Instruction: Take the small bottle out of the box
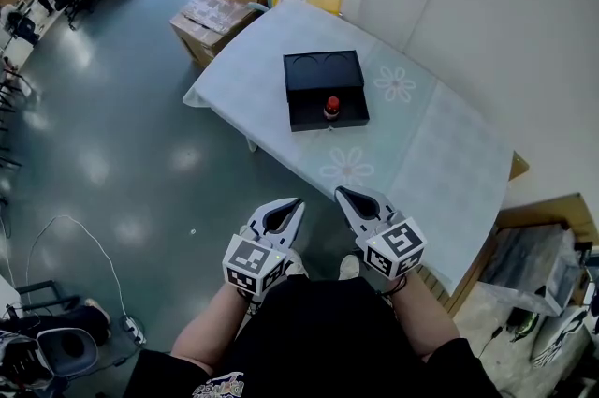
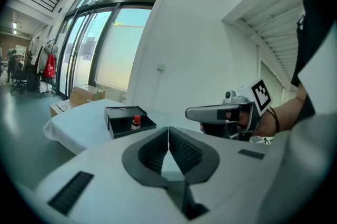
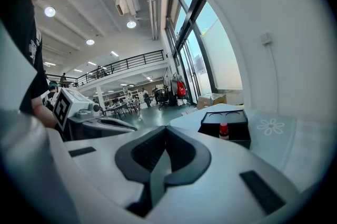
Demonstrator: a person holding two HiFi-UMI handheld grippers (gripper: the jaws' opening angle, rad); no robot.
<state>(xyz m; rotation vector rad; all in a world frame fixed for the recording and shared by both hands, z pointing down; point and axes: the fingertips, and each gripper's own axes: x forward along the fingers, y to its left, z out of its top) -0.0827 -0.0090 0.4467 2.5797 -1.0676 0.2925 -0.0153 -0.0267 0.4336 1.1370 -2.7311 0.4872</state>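
Black box [image 1: 325, 88], red-capped small bottle [image 1: 331, 107]

No readable text, square coded markers [image 1: 248, 257] on left gripper [image 1: 296, 202] and right gripper [image 1: 340, 192], shirt print [image 1: 221, 384] illegible

Bright daylight, glare on floor [image 1: 94, 167], fisheye-warped, perhaps soft edges.

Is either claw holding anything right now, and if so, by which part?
Nothing is held. The left claw and right claw are both shut and empty; the small red-capped bottle stands in the black rectangular box.
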